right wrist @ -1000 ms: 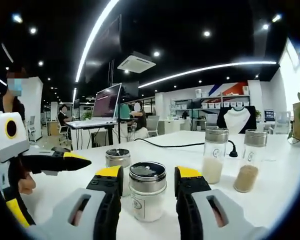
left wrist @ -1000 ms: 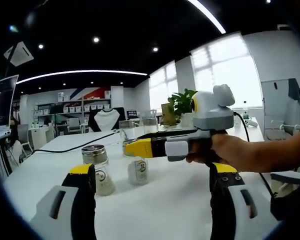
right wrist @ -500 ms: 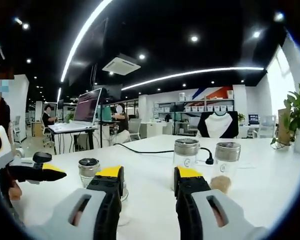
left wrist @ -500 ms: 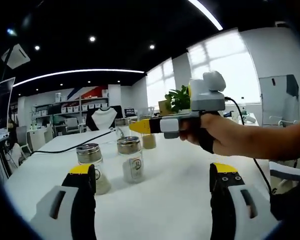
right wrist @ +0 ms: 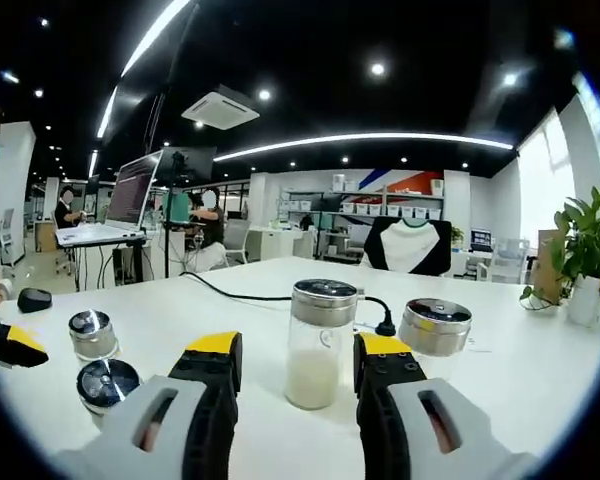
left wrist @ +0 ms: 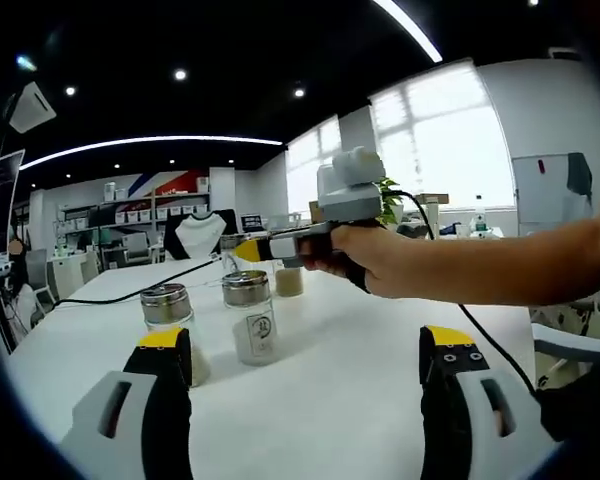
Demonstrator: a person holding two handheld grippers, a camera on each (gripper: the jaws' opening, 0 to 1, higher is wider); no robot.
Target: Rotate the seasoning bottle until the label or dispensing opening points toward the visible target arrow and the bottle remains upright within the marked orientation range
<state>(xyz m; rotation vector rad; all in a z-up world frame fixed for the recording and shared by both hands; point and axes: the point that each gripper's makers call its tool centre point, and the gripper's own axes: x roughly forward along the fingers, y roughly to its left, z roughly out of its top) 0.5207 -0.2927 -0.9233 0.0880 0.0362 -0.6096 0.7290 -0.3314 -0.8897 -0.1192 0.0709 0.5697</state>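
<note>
The seasoning bottle [right wrist: 320,343], a clear glass jar with a metal lid and pale powder in its lower part, stands upright on the white table [right wrist: 540,400], seen in the right gripper view just beyond and between the tips of the right gripper [right wrist: 296,352], whose yellow-tipped jaws stand apart and grip nothing. Just to its right, partly hidden behind the right jaw, is a second metal-lidded jar [right wrist: 435,328]. Well to the left, nearer the table's edge, stand two shorter jars [right wrist: 93,335] with metal lids. A black cable [right wrist: 242,294] runs across the table behind them. In the left gripper view, the left gripper [left wrist: 305,355] shows its jaws wide apart over bare tabletop, and a labelled jar [left wrist: 250,317] stands upright beyond them, with another jar [left wrist: 170,310] to its left, partly behind the left jaw. The right gripper comes in from the right there, held in a hand [left wrist: 380,262] above the table, its yellow tip near the far jars; whether it touches one cannot be told.
</note>
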